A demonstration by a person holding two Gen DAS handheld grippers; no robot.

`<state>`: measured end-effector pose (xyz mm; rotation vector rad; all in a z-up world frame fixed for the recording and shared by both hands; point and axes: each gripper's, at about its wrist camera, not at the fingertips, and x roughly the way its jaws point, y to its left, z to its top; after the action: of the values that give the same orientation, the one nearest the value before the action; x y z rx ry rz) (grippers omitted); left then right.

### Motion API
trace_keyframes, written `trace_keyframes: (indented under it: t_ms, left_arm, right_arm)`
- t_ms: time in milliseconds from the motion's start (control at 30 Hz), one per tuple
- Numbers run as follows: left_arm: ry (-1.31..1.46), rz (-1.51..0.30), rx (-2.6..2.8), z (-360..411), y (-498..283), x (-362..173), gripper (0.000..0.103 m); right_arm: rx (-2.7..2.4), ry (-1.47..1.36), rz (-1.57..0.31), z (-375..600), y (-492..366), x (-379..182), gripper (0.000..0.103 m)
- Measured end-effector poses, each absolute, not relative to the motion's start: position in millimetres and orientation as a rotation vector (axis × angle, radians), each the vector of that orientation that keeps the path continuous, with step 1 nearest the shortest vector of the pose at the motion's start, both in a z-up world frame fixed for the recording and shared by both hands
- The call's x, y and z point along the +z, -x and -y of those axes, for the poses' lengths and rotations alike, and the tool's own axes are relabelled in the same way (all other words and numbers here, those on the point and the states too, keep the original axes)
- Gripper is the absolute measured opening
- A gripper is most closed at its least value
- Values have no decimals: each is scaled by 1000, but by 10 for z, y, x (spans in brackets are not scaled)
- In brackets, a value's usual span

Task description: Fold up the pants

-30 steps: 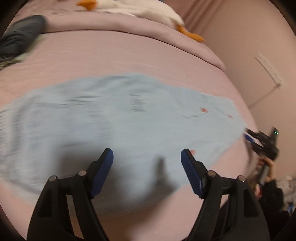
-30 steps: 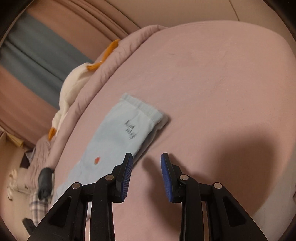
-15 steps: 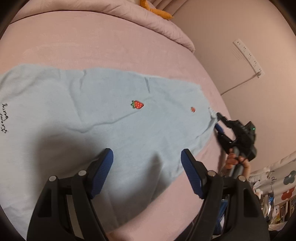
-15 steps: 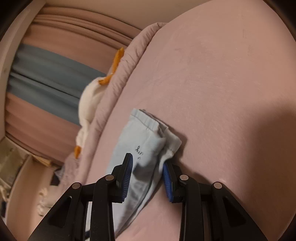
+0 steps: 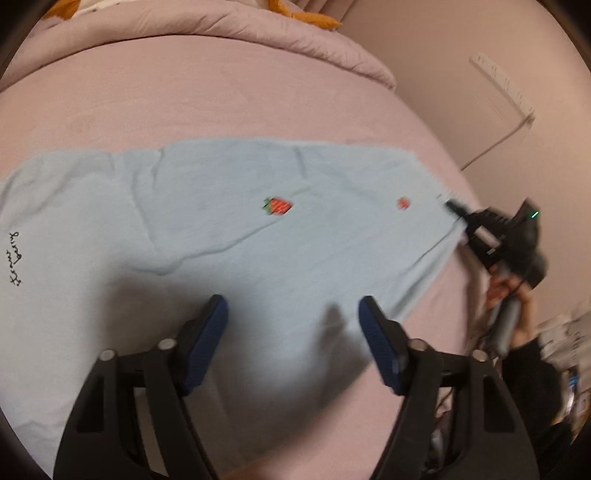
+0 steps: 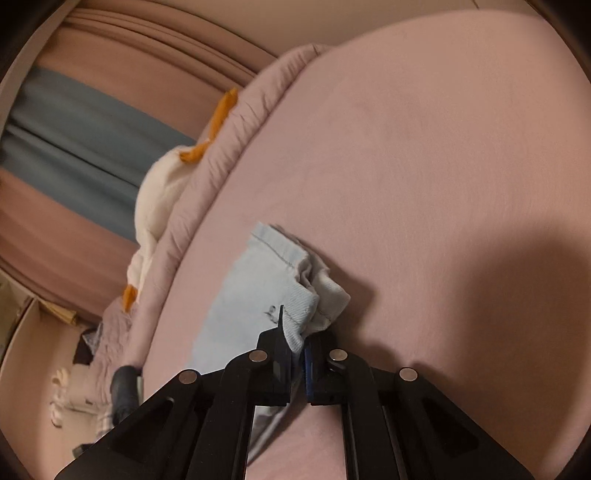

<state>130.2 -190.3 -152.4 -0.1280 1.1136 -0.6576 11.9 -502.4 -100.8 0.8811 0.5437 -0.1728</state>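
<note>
Light blue pants (image 5: 229, 229) with small strawberry patches lie spread flat on the pink bed (image 5: 207, 92). My left gripper (image 5: 293, 319) is open and empty, hovering over the near edge of the pants. My right gripper (image 6: 299, 350) is shut on the bunched cuff end of the pants (image 6: 295, 291). In the left wrist view the right gripper (image 5: 458, 210) shows at the pants' far right end, held by a hand.
A rolled pink duvet (image 5: 258, 33) runs along the far side of the bed, with a white plush goose (image 6: 159, 184) beyond it. A wall with a power strip (image 5: 502, 88) stands to the right. Curtains (image 6: 74, 122) and floor clutter show in the right wrist view.
My right gripper closed onto the cuff end of the pants, which bunched up between its fingers. The left wrist view shifted slightly; the left gripper stayed open.
</note>
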Motion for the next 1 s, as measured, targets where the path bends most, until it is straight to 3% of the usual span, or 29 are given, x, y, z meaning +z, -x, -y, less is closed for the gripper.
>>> trace_keyframes:
  t_ms: [167, 333, 667, 1000]
  left_arm:
    - [117, -1094, -669, 1857, -1298, -1566, 68]
    - [261, -1141, -686, 1748, -1419, -1511, 70]
    - [646, -1113, -777, 1388, -1522, -1393, 79]
    - [878, -1165, -845, 1420, -1705, -1629, 81]
  right_arm:
    - [-202, -922, -615, 5134, -134, -1286, 1]
    - [-174, -906, -574, 5097, -62, -1090, 1]
    - [-47, -250, -498, 3675, -239, -140, 2]
    - [136, 122, -566, 2310, -346, -677, 2]
